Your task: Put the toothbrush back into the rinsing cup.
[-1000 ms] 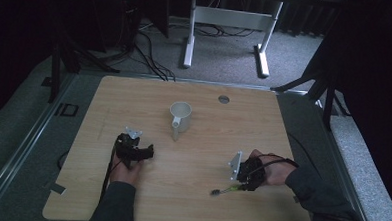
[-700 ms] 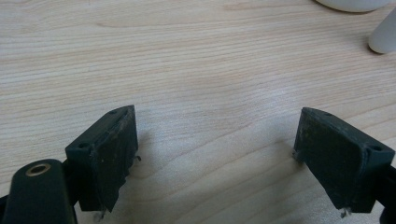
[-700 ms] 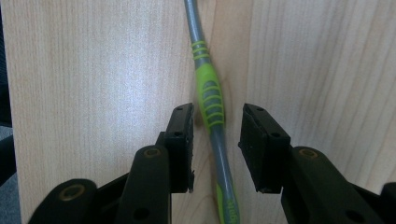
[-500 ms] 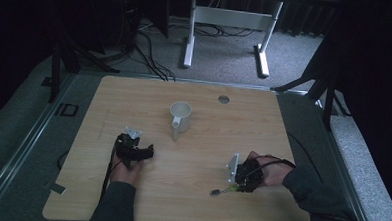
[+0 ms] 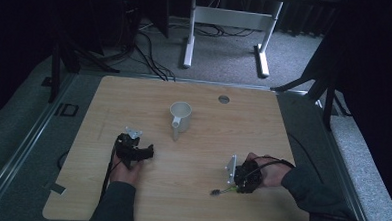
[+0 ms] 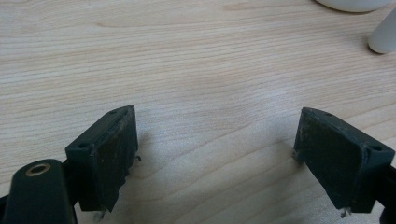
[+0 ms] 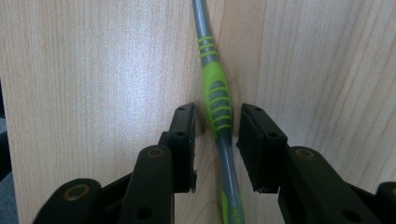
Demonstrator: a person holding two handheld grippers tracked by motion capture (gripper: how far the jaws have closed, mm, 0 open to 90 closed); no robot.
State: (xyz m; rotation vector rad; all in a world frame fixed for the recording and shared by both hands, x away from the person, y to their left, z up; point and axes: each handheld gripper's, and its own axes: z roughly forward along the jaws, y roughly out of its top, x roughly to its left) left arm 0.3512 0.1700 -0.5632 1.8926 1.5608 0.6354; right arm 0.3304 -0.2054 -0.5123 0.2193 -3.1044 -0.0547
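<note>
A grey and green toothbrush [image 5: 219, 191] lies flat on the wooden table [image 5: 207, 141] near its front right. My right gripper [image 5: 234, 187] points down over it. In the right gripper view the handle [image 7: 215, 88] runs between the two pads of the right gripper [image 7: 217, 114]. The jaws have just been closing, and a thin gap remains on each side of the handle. My left gripper [image 5: 144, 151] rests at the front left with its jaws wide apart and only bare wood between them [image 6: 217, 126]. A white mug [image 5: 180, 115] stands upright mid-table, its handle toward me.
The mug's base [image 6: 352, 3] and handle [image 6: 385, 35] show at the top right of the left gripper view. A round grommet [image 5: 224, 98] sits in the table's far side. A white desk frame [image 5: 228, 17] and cables stand on the floor behind.
My right gripper has sunk a little onto the toothbrush and its jaws have narrowed around the handle. The left gripper and the mug have not moved.
</note>
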